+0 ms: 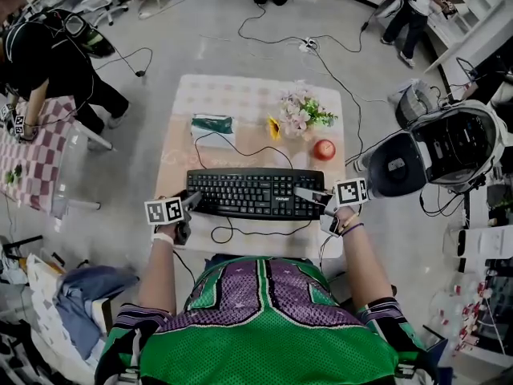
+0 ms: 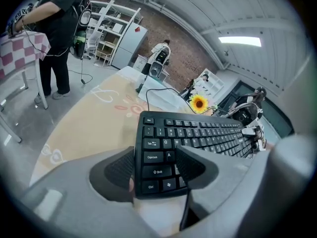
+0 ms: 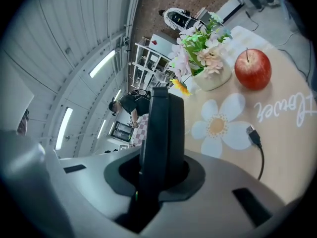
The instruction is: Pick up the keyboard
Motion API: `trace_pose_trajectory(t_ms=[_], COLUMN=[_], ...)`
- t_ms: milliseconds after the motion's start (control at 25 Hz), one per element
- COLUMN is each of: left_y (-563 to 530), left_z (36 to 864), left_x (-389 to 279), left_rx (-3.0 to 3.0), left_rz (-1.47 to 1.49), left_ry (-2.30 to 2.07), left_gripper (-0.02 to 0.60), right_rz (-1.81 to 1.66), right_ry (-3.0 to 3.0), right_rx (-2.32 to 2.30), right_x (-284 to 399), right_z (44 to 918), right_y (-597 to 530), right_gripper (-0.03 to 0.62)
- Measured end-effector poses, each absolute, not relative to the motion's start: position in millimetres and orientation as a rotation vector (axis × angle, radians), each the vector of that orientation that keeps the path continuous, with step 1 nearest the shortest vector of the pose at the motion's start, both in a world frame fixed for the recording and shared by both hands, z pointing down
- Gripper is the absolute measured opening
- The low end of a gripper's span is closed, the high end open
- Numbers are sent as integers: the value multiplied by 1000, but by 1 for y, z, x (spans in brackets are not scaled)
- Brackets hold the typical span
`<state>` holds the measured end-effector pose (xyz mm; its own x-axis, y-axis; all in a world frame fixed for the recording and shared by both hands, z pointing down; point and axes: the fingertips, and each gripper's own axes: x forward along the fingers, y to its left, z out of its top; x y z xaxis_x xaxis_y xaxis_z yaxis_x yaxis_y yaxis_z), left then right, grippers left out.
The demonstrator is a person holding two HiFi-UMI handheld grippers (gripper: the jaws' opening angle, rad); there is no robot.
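A flower-printed bench (image 1: 240, 95) stands on a grey, cable-strewn floor (image 1: 200, 30). It carries one black keyboard (image 1: 248, 192) near its front edge, one red apple (image 1: 324, 149) and one flower pot (image 1: 300, 117). The left gripper's (image 1: 192, 201) jaws pinch the keyboard's left end, and the right gripper's (image 1: 309, 196) jaws pinch its right end.

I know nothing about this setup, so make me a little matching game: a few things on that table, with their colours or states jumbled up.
Things:
1. keyboard
2. apple
3. sunflower
4. USB plug

Colours or states:
A. yellow
B. lying loose, plugged into nothing
C. red
D. clamped at both ends

Pairs: 1-D, 2-C, 3-A, 4-B
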<state>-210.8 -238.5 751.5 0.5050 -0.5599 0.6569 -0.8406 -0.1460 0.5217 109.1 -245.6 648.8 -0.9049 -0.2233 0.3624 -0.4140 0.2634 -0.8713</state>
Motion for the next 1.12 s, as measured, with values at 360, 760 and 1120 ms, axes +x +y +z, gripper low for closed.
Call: trace_pose_trajectory(t_ms=[360, 760, 1120], left_y=[-240, -236, -235], left_z=[737, 682, 605], left_x=[-215, -207, -192], left_rx=[1877, 2076, 2264], left_rz=[346, 209, 132], left_ry=[-1175, -966, -780], left_gripper=[267, 267, 245], right_rz=[1613, 1507, 1417], right_ry=[-2513, -2703, -2844], right_rx=[585, 536, 519], right_x=[101, 114, 127], right_z=[625, 581, 536], right_y=[-235, -209, -198], right_gripper=[67, 66, 66])
